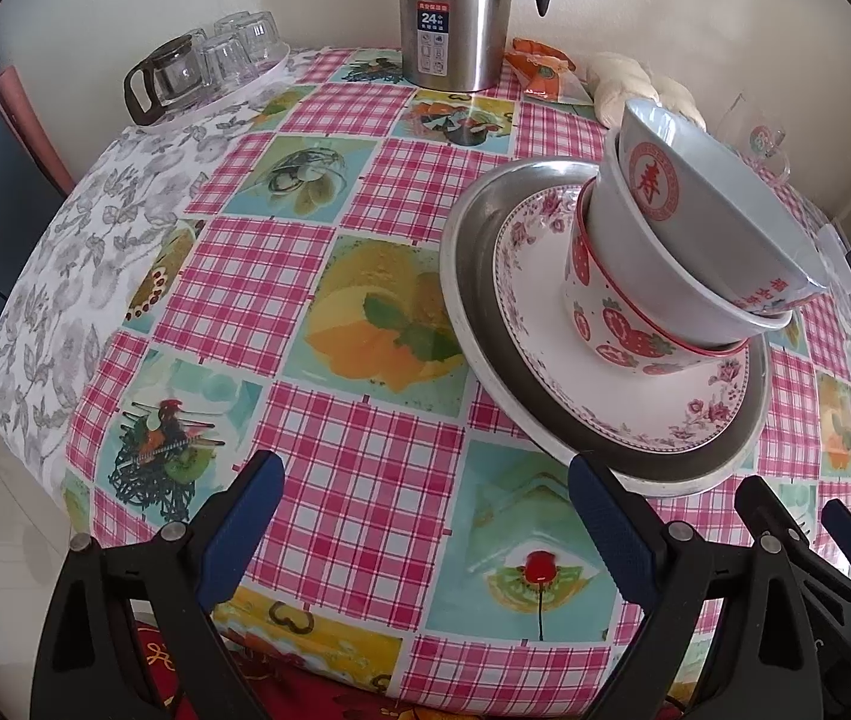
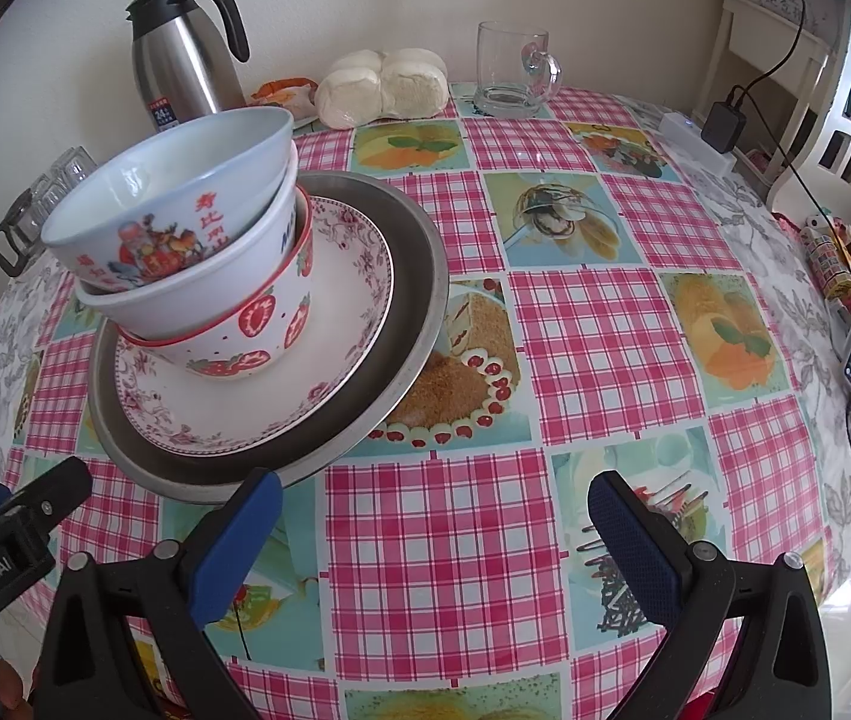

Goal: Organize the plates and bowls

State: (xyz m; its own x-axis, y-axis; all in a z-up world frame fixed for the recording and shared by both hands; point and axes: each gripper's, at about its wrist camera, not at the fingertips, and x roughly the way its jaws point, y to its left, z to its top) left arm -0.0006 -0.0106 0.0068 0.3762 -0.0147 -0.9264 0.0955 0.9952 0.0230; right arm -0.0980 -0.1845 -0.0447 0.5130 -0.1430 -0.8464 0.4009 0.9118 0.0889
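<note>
Through my left wrist camera, my left gripper [image 1: 425, 516] hangs wide open over the checked tablecloth [image 1: 365, 456], holding nothing. The landmark is the metal tray [image 1: 473, 306], just ahead and to the right of my fingers. On it sits the floral plate [image 1: 551, 372], on that the strawberry bowl [image 1: 617, 330], and nested in that a white bowl [image 1: 623, 240] with the pale blue bowl [image 1: 695, 174] tilted on top. Beyond the tray stands the steel flask [image 1: 455, 18]; far to its left are upturned glasses [image 1: 227, 54]. My right gripper [image 1: 809, 534] shows near the tray's front edge.

Through my right wrist camera, my right gripper [image 2: 434, 531] is also spread wide and empty, its left finger [image 2: 239, 540] just in front of the tray [image 2: 419, 294]. The same stack stands on the tray, leaning left. Behind the tray lie bagged buns [image 2: 383, 87] and a glass mug [image 2: 512, 69].
</note>
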